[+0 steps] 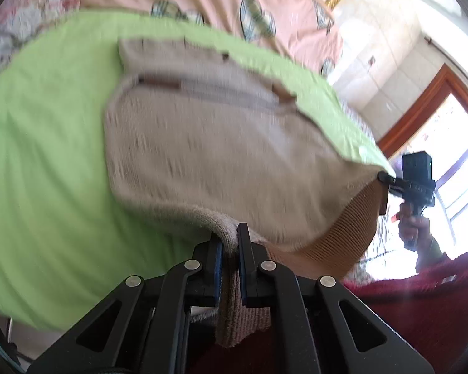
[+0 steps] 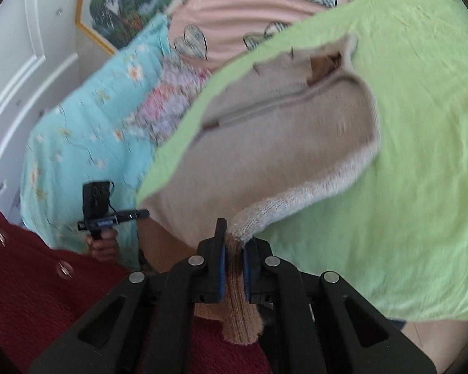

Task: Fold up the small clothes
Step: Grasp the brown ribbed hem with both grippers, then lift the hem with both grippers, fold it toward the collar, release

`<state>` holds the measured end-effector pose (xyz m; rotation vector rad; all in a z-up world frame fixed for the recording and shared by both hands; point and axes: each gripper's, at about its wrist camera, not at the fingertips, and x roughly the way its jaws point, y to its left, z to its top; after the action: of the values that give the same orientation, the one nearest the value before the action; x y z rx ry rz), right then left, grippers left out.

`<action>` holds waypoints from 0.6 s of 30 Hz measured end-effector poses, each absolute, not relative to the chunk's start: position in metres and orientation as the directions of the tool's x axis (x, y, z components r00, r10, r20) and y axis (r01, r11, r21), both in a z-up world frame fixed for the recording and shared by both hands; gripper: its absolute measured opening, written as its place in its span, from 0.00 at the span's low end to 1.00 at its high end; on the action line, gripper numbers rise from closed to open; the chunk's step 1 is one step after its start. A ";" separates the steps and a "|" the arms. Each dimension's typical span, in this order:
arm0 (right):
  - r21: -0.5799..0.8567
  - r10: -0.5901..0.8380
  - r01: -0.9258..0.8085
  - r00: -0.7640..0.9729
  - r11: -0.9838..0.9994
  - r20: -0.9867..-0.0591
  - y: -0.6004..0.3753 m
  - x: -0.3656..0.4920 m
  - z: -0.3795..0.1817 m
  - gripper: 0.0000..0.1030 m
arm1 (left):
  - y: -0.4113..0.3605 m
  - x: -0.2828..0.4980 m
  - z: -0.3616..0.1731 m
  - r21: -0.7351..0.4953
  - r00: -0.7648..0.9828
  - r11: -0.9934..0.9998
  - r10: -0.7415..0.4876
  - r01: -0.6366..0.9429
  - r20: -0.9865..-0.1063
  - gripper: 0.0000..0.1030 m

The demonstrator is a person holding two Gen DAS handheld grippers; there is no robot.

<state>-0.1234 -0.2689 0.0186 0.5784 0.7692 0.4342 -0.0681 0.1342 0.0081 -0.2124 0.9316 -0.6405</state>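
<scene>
Two claws, left (image 1: 230, 243) and right (image 2: 234, 243), are each pinching a hem corner of the sweater (image 1: 209, 143), lifting it. Next, I judge, they need carrying the hem evenly toward the collar.

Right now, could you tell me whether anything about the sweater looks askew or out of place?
Nothing looks damaged. The beige sweater hangs lifted off the green sheet, with the left gripper and the right gripper each shut on a bottom corner. Its collar end still rests on the sheet, a little crooked.

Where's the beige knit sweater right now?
The beige knit sweater lies spread on the green sheet, its near hem pinched by the left gripper and the right gripper.
</scene>
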 end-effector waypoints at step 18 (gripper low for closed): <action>0.649 0.445 -0.134 0.827 0.749 -0.344 -0.307 -0.008 0.061 0.09 | 0.150 0.070 0.063 -0.489 0.679 0.817 -0.547 0.306 -0.489 0.07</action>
<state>-0.0076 -0.3072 0.0615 0.6529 0.5104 0.3319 0.0701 0.1504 0.0628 -0.3879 0.6681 -0.4929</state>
